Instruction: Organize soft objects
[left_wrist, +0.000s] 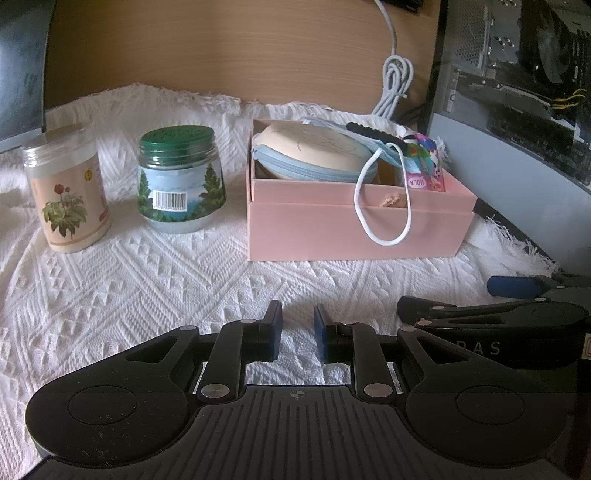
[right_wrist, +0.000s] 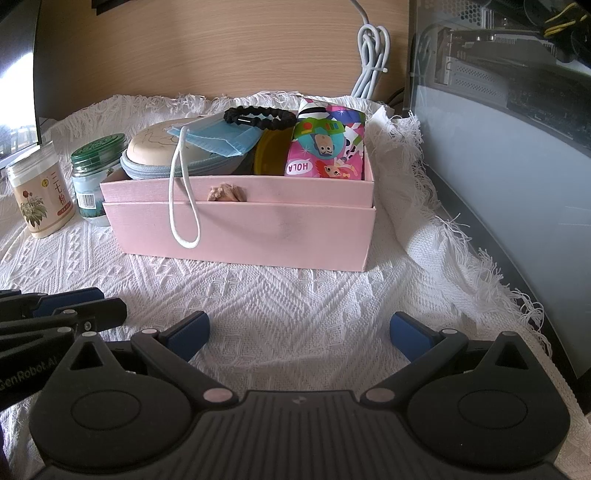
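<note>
A pink box (right_wrist: 258, 229) (left_wrist: 332, 229) stands on the white cloth. In it lie a beige zip case (right_wrist: 155, 147) (left_wrist: 310, 147), a blue face mask (right_wrist: 218, 138) with its white ear loop (right_wrist: 183, 206) (left_wrist: 384, 206) hanging over the front wall, a black hair tie (right_wrist: 260, 116), a yellow object (right_wrist: 271, 155) and a cartoon-print tissue pack (right_wrist: 327, 147) (left_wrist: 424, 162). My right gripper (right_wrist: 299, 332) is open and empty, low in front of the box. My left gripper (left_wrist: 297, 328) is empty with its jaws a narrow gap apart, left of the right one.
A flower-label jar (left_wrist: 68, 195) (right_wrist: 38, 195) and a green-lidded jar (left_wrist: 181, 181) (right_wrist: 94, 177) stand left of the box. A computer case (right_wrist: 498, 129) (left_wrist: 517, 103) borders the right side. A bundled white cable (right_wrist: 371, 55) hangs behind against a wooden panel.
</note>
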